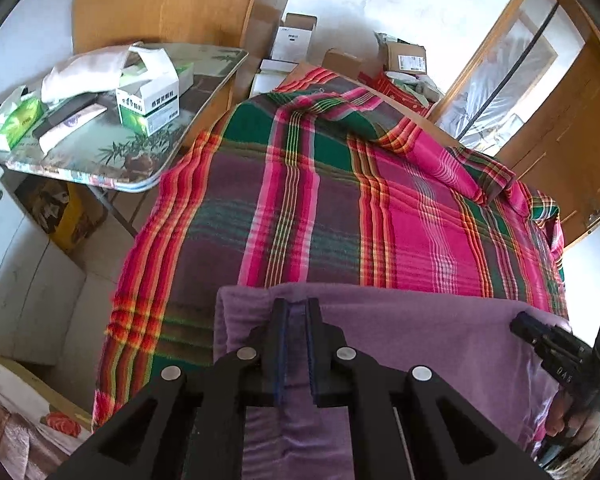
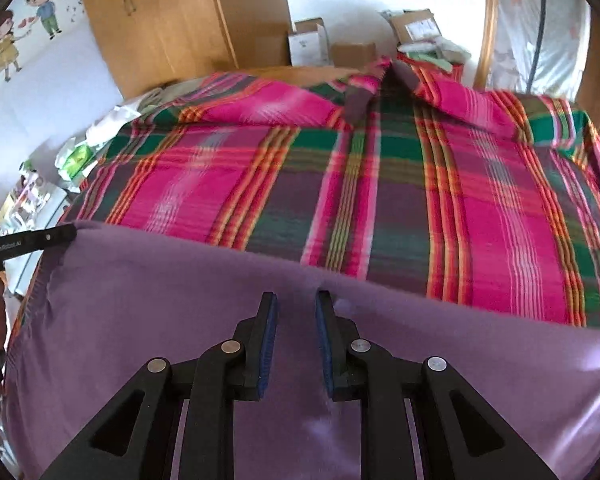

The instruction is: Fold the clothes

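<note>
Left gripper point(image 1: 298, 312): I pinch the purple garment point(image 1: 420, 332).
Right gripper point(image 2: 296, 308): my jaws gape above it.
Bed point(image 2: 380, 200): at 12 o'clock.

Purple garment point(image 2: 148, 300); bed cover point(image 1: 340, 200) plaid pink, green, maroon, orange stripes; counter point(image 1: 112, 160) bamboo-print; black hand-held grippers, blue pads point(image 2: 269, 344).

A home bedroom: a bed point(image 2: 380, 200) under a plaid cover fills the middle, with a wooden wardrobe point(image 2: 172, 20) against the wall and cartoon children stickers point(image 2: 20, 28) beside it. A folding table point(image 1: 112, 160) carries medicine boxes point(image 1: 148, 108) and tissues point(image 1: 16, 120); cardboard boxes point(image 1: 406, 58) sit on the floor by a wooden door point(image 1: 560, 140)
</note>
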Action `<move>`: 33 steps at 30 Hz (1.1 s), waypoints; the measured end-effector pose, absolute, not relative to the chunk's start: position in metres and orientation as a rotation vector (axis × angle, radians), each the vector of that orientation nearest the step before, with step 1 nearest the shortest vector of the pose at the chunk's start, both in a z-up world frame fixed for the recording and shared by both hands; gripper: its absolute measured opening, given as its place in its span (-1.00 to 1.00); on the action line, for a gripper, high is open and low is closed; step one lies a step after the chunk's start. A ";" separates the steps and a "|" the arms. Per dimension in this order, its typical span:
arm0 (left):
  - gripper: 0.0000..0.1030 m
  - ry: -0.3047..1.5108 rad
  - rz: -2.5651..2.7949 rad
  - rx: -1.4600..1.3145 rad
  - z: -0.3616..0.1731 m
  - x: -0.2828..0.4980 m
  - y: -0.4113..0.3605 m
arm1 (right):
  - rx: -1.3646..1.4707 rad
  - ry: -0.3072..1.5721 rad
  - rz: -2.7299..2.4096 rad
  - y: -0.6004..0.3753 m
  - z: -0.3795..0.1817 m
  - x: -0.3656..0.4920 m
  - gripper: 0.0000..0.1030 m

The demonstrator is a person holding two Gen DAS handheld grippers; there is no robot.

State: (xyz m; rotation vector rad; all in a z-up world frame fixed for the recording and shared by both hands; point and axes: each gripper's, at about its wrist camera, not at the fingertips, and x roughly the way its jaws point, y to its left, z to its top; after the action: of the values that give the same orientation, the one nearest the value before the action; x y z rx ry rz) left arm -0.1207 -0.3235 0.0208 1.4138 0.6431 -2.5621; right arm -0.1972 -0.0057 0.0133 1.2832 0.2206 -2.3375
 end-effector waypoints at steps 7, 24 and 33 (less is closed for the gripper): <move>-0.84 0.601 -2.572 1.412 0.019 -0.129 -0.323 | 1.261 0.253 -2.351 -0.012 0.011 -0.211 -0.60; -0.49 0.054 -2.756 1.548 0.031 -0.135 -0.290 | 1.109 0.397 -2.253 -0.029 0.025 -0.202 -0.33; -0.49 -0.313 -2.744 1.595 0.021 -0.133 -0.265 | 1.133 0.439 -2.198 -0.028 0.011 -0.209 -0.32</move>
State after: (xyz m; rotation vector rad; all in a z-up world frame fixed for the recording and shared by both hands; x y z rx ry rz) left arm -0.1328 -0.2654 0.0206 1.5951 -0.3130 -2.7444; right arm -0.2095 -0.0282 0.0110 1.1335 0.4391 -2.1978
